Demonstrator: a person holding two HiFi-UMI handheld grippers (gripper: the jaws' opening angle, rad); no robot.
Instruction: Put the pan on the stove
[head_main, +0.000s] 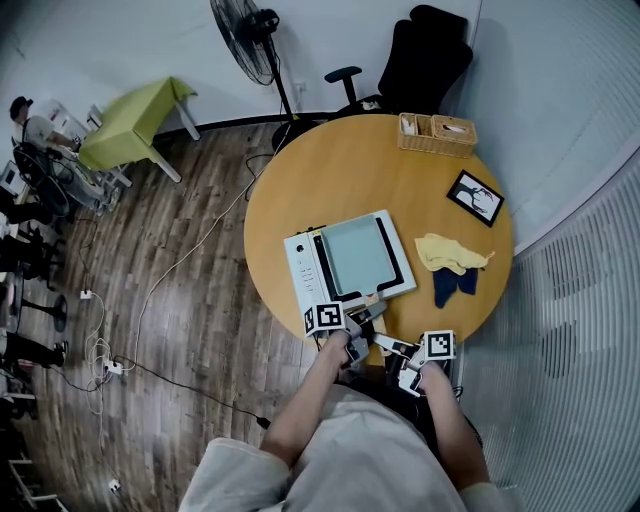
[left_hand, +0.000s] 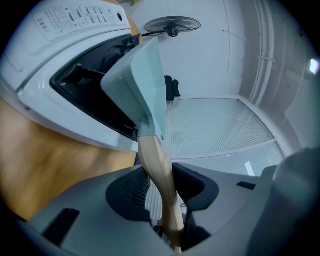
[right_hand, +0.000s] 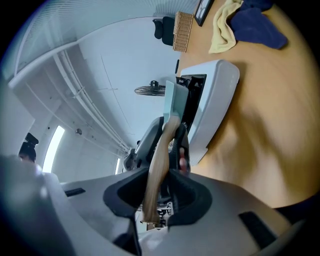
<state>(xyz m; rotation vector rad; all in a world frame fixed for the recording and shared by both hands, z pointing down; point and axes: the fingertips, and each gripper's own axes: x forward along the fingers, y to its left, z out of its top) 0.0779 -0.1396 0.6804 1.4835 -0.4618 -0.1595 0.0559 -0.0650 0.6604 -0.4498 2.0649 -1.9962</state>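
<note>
A pale green square pan (head_main: 358, 255) lies over the black top of the white stove (head_main: 300, 270) on the round wooden table (head_main: 330, 170). Its wooden handle (head_main: 374, 299) points toward me. My left gripper (head_main: 352, 335) is shut on that handle (left_hand: 157, 172), with the pan (left_hand: 142, 85) and stove (left_hand: 60, 30) just ahead. My right gripper (head_main: 405, 355) grips the handle (right_hand: 156, 167) further back, behind the left gripper (right_hand: 172, 135). The pan (right_hand: 172, 102) looks tilted against the stove (right_hand: 215, 95); I cannot tell if it rests flat.
On the table's right side lie a yellow cloth (head_main: 450, 252) and a dark blue cloth (head_main: 455, 285), with a framed picture (head_main: 476, 197) and a wicker basket (head_main: 437, 133) farther back. A fan (head_main: 248, 40), a black chair (head_main: 420, 60) and a green table (head_main: 130, 120) stand beyond.
</note>
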